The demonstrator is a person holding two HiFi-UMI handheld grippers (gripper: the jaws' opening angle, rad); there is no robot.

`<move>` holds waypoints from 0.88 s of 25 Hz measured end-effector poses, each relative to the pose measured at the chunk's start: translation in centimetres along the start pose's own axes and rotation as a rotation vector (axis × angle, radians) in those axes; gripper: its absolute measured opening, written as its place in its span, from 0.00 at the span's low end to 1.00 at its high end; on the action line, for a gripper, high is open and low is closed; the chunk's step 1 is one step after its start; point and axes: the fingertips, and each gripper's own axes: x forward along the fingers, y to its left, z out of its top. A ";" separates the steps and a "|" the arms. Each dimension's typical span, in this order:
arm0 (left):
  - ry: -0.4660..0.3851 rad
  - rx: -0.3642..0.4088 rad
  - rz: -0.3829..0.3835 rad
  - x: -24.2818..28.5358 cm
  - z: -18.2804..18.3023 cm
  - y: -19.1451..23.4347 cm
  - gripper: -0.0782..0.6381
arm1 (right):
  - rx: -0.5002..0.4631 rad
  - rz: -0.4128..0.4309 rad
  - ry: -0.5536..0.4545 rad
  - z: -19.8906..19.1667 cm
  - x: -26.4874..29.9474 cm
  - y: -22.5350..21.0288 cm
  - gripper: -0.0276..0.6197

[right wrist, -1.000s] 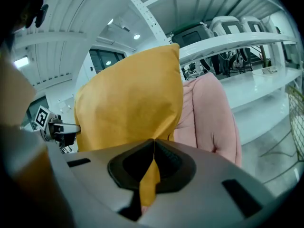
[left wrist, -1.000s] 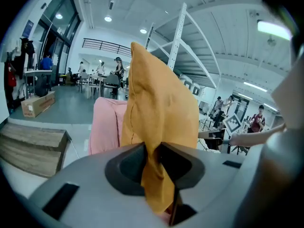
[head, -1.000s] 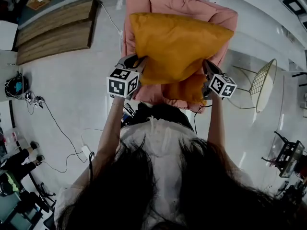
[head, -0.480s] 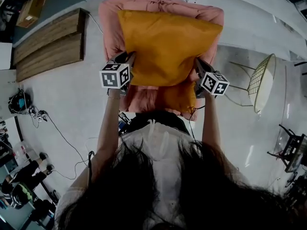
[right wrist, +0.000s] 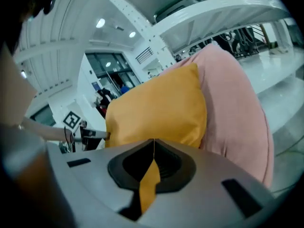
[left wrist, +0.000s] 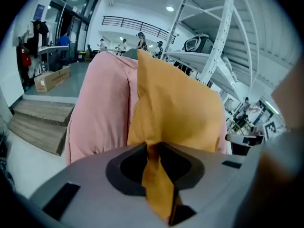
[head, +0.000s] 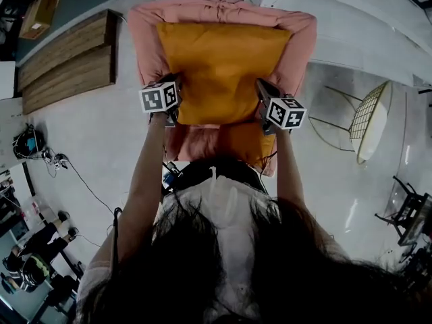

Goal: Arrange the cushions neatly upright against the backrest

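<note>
Cushion (head: 223, 69), edge fabric pinched by left gripper (left wrist: 154, 148) and right gripper (right wrist: 153, 148), now rests lowered against the backrest (head: 223, 9), so release seems next.

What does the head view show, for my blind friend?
A person holds an orange cushion in front of a pink armchair's backrest, left hand-held gripper and right hand-held gripper pinching its sides. A second cushion lies on the seat.
</note>
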 end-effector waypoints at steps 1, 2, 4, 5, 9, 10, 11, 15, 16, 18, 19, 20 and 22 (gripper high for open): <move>0.006 -0.004 0.012 0.5 -0.1 0.2 0.25 | -0.030 -0.007 0.039 -0.8 0.4 -0.2 0.09; 0.013 -0.016 0.019 0.9 0.0 0.4 0.25 | -0.048 -0.008 0.073 -1.6 0.6 -0.4 0.09; 0.031 -0.039 0.027 1.8 0.0 0.8 0.25 | -0.064 -0.007 0.122 -2.8 0.7 -0.6 0.09; 0.041 -0.045 0.035 2.2 0.0 1.1 0.25 | -0.073 -0.009 0.144 -3.4 0.7 -0.6 0.09; 0.081 -0.047 0.086 3.9 -0.3 2.6 0.25 | -0.106 -0.026 0.211 -5.8 0.2 -0.5 0.09; 0.089 -0.040 0.097 4.2 -0.3 2.9 0.25 | -0.105 -0.029 0.217 -6.2 -0.1 -0.5 0.09; 0.097 -0.034 0.107 4.4 -0.3 3.1 0.25 | -0.099 -0.033 0.217 -6.4 -0.4 -0.5 0.09; 0.102 -0.033 0.123 5.1 -0.3 3.5 0.25 | -0.054 -0.054 0.194 -6.7 -2.2 -0.5 0.09; 0.096 -0.036 0.120 5.2 -0.3 3.5 0.25 | -0.048 -0.060 0.190 -6.9 -2.7 -0.5 0.09; 0.073 -0.035 0.106 5.2 -0.4 3.4 0.25 | -0.046 -0.071 0.188 -7.2 -3.5 -0.5 0.09; 0.056 -0.031 0.092 5.1 -0.4 3.3 0.25 | -0.048 -0.076 0.188 -7.4 -3.7 -0.5 0.09; 0.034 -0.025 0.075 4.9 -0.3 3.2 0.25 | -0.048 -0.081 0.185 -7.5 -3.9 -0.4 0.09; -0.018 -0.013 0.033 4.2 -0.2 3.1 0.25 | -0.049 -0.093 0.176 -7.6 -4.2 -0.3 0.09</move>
